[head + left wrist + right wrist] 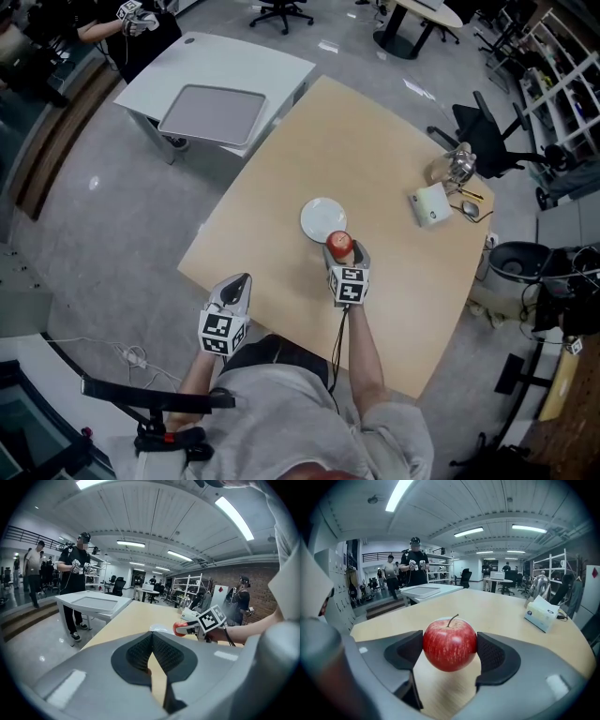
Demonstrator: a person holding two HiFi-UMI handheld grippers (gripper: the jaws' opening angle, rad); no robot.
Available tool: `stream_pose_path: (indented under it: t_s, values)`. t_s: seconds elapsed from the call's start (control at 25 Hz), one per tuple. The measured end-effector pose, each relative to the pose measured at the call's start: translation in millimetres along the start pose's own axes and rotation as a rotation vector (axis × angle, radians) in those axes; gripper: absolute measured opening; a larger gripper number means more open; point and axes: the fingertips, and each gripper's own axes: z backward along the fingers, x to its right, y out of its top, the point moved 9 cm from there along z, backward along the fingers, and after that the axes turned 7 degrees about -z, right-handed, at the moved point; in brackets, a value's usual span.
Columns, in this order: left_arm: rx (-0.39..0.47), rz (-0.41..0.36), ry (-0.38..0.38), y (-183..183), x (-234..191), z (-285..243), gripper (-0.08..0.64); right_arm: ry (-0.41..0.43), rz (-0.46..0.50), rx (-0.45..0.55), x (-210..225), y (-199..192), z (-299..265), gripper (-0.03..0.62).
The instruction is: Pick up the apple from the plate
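Observation:
A red apple (450, 643) with a short stem hangs clear of the tabletop, pinched between the two dark pads of my right gripper (450, 649). From the head view the apple (339, 244) sits at the tip of that right gripper (343, 251), just at the near edge of the small white plate (321, 217), which lies bare on the tan table (375, 159). My left gripper (235, 289) rests over the table's near left edge, jaws pressed together on nothing (152, 651). The left gripper view also catches the apple (179, 628) and the plate (161, 629).
A white tissue box (432, 204), a shiny kettle (459, 164) and small items stand at the table's far right. A white side table with a grey tray (213, 114) is beyond the far left corner. A black bin (517, 262) and office chairs surround. People stand in the background (414, 566).

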Motion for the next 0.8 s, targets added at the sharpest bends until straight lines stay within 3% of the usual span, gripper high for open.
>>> stream_pose_path:
  t_s: [0.56, 0.8]
  values:
    - [0.001, -0.042, -0.091, 4.7, 25.5, -7.0, 0.018, -0.088, -0.059, 0.032, 27.2, -15.1, 45.5, 0.367]
    - [0.008, -0.062, -0.136, -5.8, 47.4, -31.3, 0.018, -0.13, -0.085, 0.053, 59.7, -33.3, 53.1, 0.367]
